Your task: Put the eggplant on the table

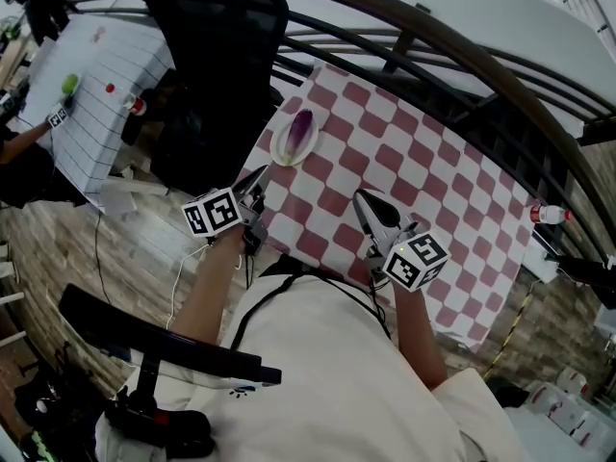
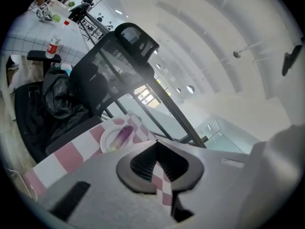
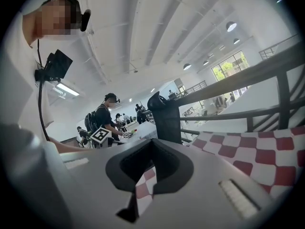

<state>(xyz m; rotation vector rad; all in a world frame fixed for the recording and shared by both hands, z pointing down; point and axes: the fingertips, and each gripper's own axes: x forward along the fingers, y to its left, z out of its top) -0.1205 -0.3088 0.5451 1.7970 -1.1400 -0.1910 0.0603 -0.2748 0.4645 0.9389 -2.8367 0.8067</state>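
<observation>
A purple eggplant (image 1: 300, 131) lies on a small white plate (image 1: 282, 149) at the far left corner of the table with the red-and-white checked cloth (image 1: 414, 162). My left gripper (image 1: 258, 178) hovers just short of the plate, at the table's near left edge, jaws shut with nothing in them. In the left gripper view the eggplant (image 2: 125, 133) on its plate (image 2: 108, 140) shows beyond the closed left gripper (image 2: 156, 146). My right gripper (image 1: 363, 200) hangs over the near middle of the cloth, shut and empty; in its own view the right gripper (image 3: 151, 146) points across the checks.
A black office chair (image 1: 217, 65) stands just left of the table, close to the plate. A dark metal railing (image 1: 433, 56) runs behind the table. A white gridded table (image 1: 96, 85) with small items is at far left. A bottle (image 1: 547, 215) lies off the right edge.
</observation>
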